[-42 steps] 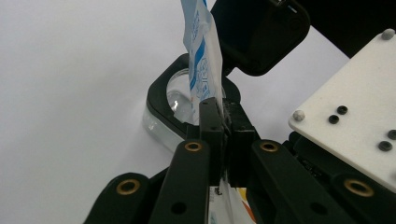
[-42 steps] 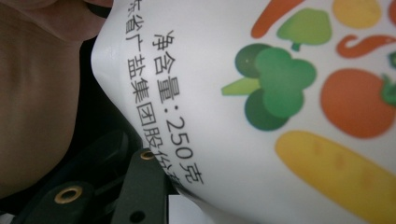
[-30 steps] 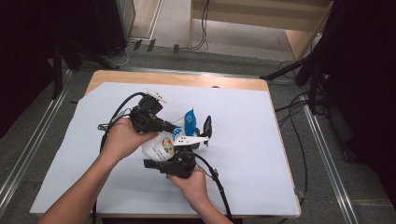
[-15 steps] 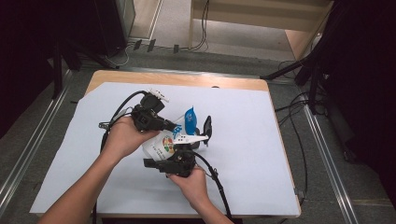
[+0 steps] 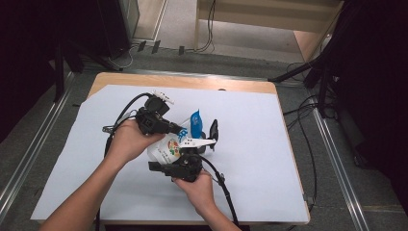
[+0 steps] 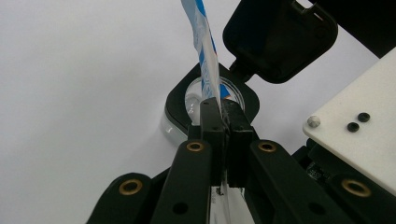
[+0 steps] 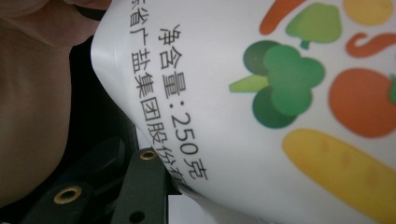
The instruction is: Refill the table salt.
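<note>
White bag (image 7: pixel 261 154) with blue top, black print, green, orange, yellow vegetable pictures; black-rimmed clear jar (image 6: pixel 187 100).

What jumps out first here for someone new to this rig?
Mid-table, a white pouch printed with vegetables is held between both grippers, its blue-and-white top pinched flat in the shut left gripper. Right below that pinch sits a small clear container with a black rim, its hinged black lid flipped open. The right gripper grips the pouch's lower body, nearer the person.
</note>
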`<action>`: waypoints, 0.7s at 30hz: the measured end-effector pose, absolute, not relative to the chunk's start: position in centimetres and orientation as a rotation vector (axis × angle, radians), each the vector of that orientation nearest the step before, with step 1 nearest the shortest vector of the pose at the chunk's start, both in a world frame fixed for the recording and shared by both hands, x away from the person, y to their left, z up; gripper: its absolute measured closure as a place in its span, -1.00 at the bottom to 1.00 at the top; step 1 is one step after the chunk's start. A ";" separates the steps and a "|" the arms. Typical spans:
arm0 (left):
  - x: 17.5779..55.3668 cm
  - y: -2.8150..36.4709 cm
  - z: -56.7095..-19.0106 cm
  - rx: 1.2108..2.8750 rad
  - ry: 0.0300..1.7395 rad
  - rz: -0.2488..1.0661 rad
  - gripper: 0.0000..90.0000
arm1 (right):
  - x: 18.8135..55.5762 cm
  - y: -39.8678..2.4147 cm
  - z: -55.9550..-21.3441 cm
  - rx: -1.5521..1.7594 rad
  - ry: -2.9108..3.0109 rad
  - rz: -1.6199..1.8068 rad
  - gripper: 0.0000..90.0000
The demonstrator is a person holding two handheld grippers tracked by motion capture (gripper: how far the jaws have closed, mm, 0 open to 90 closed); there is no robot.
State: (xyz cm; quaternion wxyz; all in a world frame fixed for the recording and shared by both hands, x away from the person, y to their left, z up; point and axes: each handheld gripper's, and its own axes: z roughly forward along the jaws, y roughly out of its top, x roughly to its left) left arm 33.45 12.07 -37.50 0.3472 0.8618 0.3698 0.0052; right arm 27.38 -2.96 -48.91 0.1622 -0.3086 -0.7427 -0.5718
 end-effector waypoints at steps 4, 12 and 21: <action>33.5 12.0 -37.5 2.227 0.960 0.018 1.00 | 27.5 -2.9 -48.7 -0.879 -2.110 -1.633 0.46; 33.5 12.0 -37.4 2.231 0.955 0.019 1.00 | 27.6 -2.8 -48.6 -0.869 -2.112 -1.630 0.46; 33.5 12.0 -37.4 2.228 0.953 0.012 1.00 | 27.6 -2.8 -48.6 -0.870 -2.117 -1.631 0.46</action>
